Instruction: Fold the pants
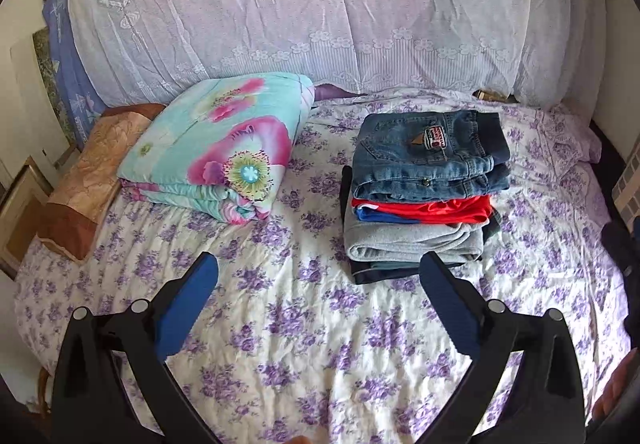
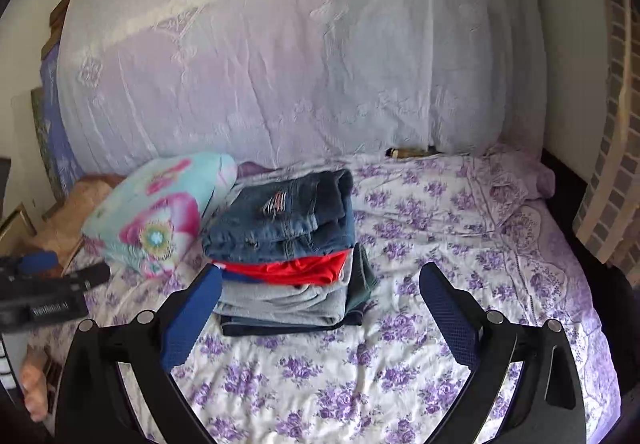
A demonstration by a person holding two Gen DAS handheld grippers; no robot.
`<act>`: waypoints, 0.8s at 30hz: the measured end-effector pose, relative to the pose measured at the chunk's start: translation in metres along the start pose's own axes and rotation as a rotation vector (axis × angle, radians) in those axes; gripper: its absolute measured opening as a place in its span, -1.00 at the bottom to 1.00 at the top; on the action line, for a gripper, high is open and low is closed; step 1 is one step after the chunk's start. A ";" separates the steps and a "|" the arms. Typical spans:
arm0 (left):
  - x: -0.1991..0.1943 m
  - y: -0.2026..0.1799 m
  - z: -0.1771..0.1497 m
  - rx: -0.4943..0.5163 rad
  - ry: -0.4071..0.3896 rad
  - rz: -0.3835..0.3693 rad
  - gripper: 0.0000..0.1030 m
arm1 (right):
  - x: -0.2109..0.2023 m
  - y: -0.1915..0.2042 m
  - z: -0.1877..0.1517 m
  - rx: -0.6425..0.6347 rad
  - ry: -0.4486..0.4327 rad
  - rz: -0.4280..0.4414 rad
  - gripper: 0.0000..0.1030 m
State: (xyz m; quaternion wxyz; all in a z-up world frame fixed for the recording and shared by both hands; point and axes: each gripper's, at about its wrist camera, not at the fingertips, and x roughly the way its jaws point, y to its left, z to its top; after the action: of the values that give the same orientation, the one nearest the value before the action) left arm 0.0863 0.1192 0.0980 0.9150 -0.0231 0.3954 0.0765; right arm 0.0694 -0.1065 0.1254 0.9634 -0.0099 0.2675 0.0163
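- At the left edge of the bed, a brown pillow (image 1: 86,179) lies against the bedside, touching a folded floral quilt (image 1: 218,147) just to its right.
- A strip of bare sheet (image 1: 320,147) separates the quilt from the stack of folded pants (image 1: 424,195).
- The stack sits mid-bed: blue jeans (image 1: 432,151) on top, then a red garment (image 1: 424,209), a grey pair (image 1: 408,242), and dark fabric at the bottom.
- The left gripper (image 1: 320,276) hovers over open sheet in front of the stack, jaws wide apart and holding nothing.
- The right gripper (image 2: 320,284) also hangs with jaws spread and empty, the stack's near right corner between its fingers.
- Right of the stack, the sheet lies open as far as the bed's right edge.
- A lace-covered headboard (image 1: 320,3) closes the far side.
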 end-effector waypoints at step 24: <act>-0.070 0.006 0.009 0.021 -0.145 -0.039 0.91 | -0.018 0.048 0.014 -0.002 0.133 0.055 0.93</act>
State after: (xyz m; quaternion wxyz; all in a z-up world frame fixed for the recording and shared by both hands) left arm 0.0443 0.1179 0.1555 0.9428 -0.0155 0.3283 0.0558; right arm 0.0595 -0.0587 0.1461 0.9427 -0.0044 0.3311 0.0422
